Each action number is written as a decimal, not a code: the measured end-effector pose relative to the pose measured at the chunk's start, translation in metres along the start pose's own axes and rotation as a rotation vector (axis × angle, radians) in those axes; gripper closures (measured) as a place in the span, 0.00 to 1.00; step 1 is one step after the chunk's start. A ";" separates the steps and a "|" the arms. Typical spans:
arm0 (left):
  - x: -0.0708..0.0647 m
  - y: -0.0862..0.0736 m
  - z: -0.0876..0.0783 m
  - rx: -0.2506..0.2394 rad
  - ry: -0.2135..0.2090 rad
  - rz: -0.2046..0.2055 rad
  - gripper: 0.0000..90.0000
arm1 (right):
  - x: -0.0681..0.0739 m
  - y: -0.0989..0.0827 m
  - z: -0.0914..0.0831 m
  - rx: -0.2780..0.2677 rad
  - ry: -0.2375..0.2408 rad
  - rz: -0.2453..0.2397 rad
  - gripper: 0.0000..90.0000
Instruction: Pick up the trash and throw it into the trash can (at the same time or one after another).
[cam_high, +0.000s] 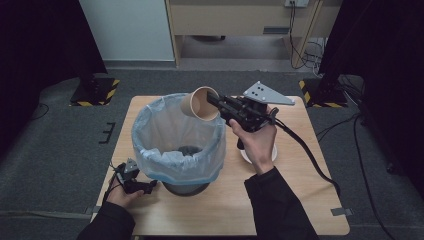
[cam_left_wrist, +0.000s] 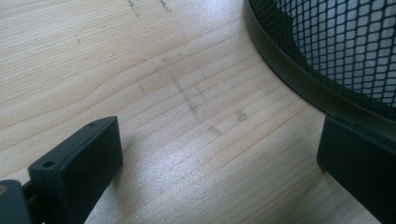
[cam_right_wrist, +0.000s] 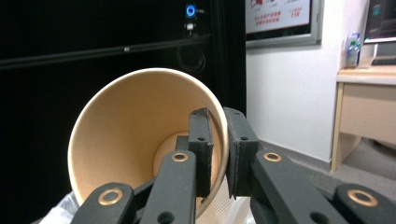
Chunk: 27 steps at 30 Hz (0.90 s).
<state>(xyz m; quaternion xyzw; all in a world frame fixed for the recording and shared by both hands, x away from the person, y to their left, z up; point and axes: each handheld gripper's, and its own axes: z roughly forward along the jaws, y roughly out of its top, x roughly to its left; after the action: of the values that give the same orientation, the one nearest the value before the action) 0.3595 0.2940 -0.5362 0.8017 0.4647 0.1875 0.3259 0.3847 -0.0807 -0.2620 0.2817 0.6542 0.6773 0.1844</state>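
Observation:
A brown paper cup hangs tilted on its side above the far rim of a bin lined with a pale blue plastic bag. My right gripper is shut on the cup's rim, one jaw inside the cup and one outside, as my right gripper view shows. My left gripper rests low on the table at the bin's near left, open. In its own view my left gripper has bare wood between the jaws, and the bin's black mesh wall stands beside one jaw.
The wooden table has free room at the front right. A white round thing lies on it under my right hand. A cable trails from the right gripper to the table's right edge. Dark stands and carpet surround the table.

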 end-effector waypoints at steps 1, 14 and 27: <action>0.000 0.000 0.000 0.000 0.000 0.000 0.00 | 0.001 -0.001 0.002 0.006 0.002 -0.003 0.92; 0.000 0.000 0.000 0.000 0.000 0.000 0.00 | 0.000 -0.021 0.016 0.076 0.006 -0.011 0.81; 0.000 0.000 0.000 0.000 0.000 0.000 0.00 | -0.028 0.011 -0.037 -0.061 -0.101 0.009 0.67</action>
<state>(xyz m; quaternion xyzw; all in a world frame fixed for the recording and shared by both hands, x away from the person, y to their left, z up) 0.3595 0.2940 -0.5363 0.8017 0.4646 0.1875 0.3261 0.3851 -0.1277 -0.2547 0.3127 0.6218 0.6826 0.2228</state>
